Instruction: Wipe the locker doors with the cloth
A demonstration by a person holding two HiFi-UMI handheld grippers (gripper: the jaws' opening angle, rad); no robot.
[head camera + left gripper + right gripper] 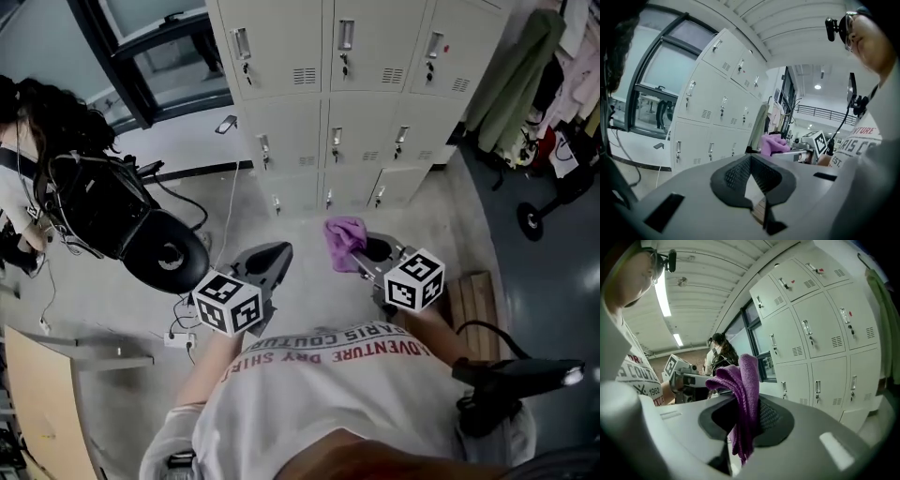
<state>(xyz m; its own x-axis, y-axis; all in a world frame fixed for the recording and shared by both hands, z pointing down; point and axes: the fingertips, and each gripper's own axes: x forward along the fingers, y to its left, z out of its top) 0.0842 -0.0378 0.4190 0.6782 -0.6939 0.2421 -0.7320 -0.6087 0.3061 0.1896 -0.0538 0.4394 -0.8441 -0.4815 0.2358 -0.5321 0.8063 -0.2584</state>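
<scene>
Purple cloth (pixel 345 239) clamped in right gripper (pixel 371 251), bunched upward, frame centre | left gripper (pixel 270 261) jaws together, nothing between | locker doors (pixel 349 112) upper centre, straight ahead, well apart from cloth | judged: right side carries it forward; no door touched yet.

Cut off by the head view's top edge: the pale grey metal lockers (pixel 361 94), top row shown only in part. Too small to make out: the small red marks (pixel 850 313) on their fronts. Half buried between the jaws of the right gripper (pixel 367 248): the crumpled purple cloth (pixel 343 234), pinched part out of sight. Clipped at the right edge: hanging green and pink clothes (pixel 539 66). Masked by its own marker cube: rear of the left gripper (pixel 272 258).
</scene>
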